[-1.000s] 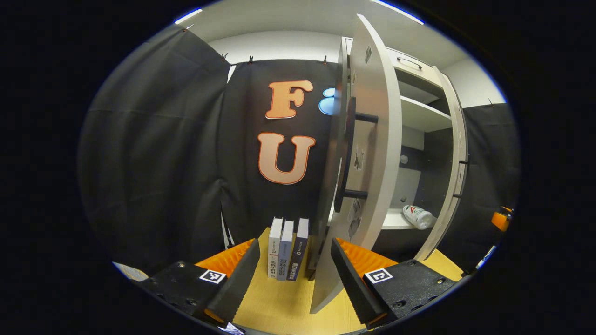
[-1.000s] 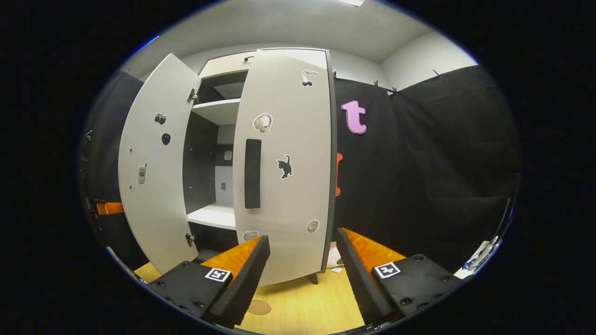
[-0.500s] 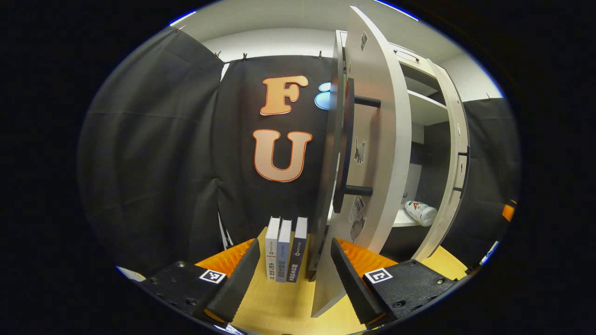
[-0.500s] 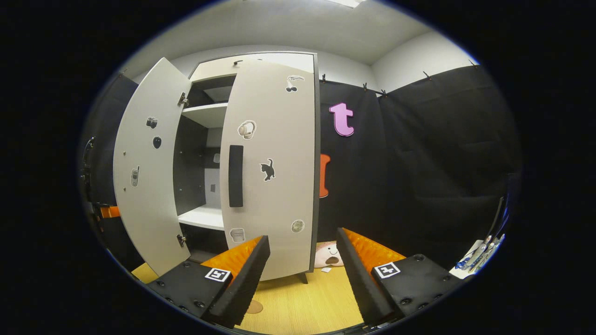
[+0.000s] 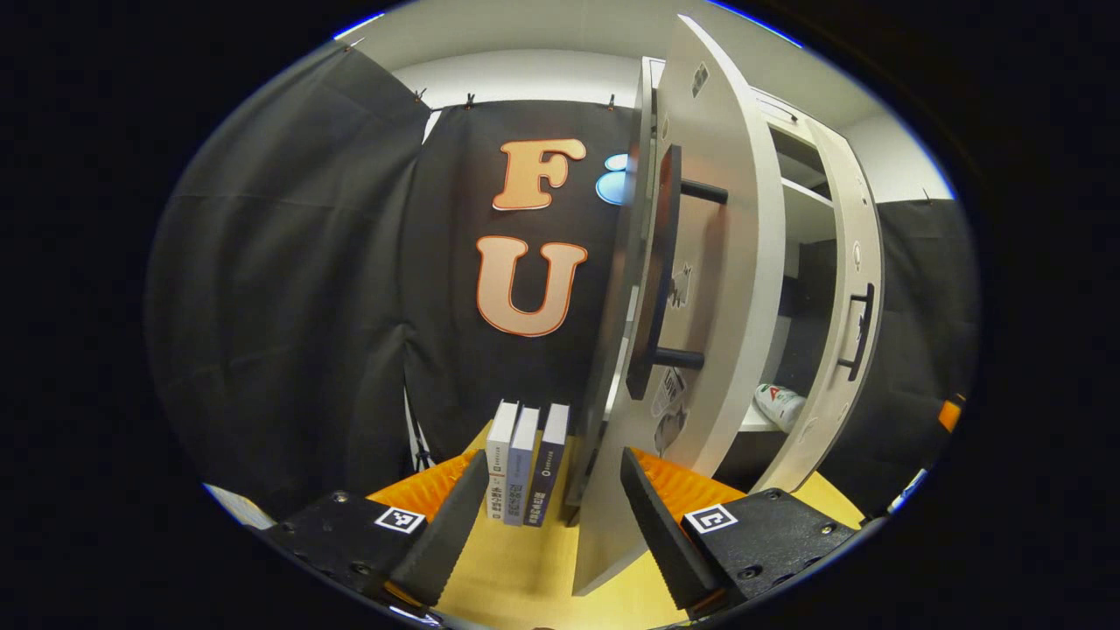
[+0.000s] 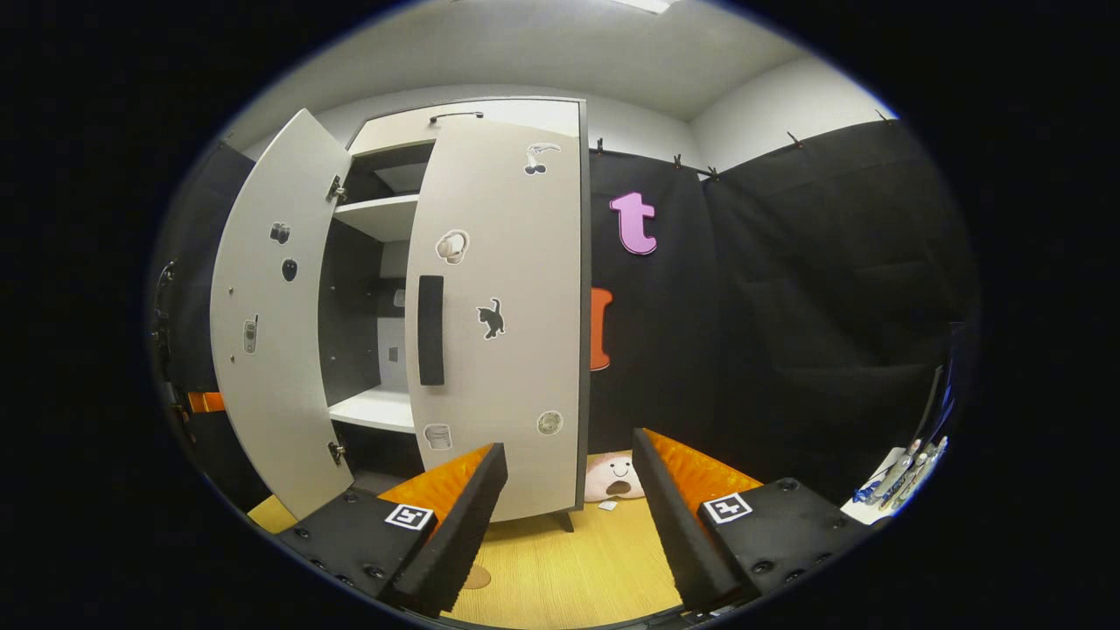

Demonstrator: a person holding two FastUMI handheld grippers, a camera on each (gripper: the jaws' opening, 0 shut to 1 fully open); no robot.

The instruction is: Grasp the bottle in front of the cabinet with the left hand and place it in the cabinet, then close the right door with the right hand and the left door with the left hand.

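bottle (image 5: pixel 777 406) lies on the cabinet (image 6: pixel 385 409) shelf, placed | right door (image 6: pixel 499 324) nearly shut, left door (image 5: pixel 700 289) ajar, both to finish | left gripper (image 5: pixel 553 499), right gripper (image 6: pixel 569 490) fingers spread, empty

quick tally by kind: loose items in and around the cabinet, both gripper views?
Books: 3, upright in a row left of the cabinet
Bottles: 1, lying on the cabinet's lower shelf
Plush toys: 1, on the floor right of the cabinet
Total: 5
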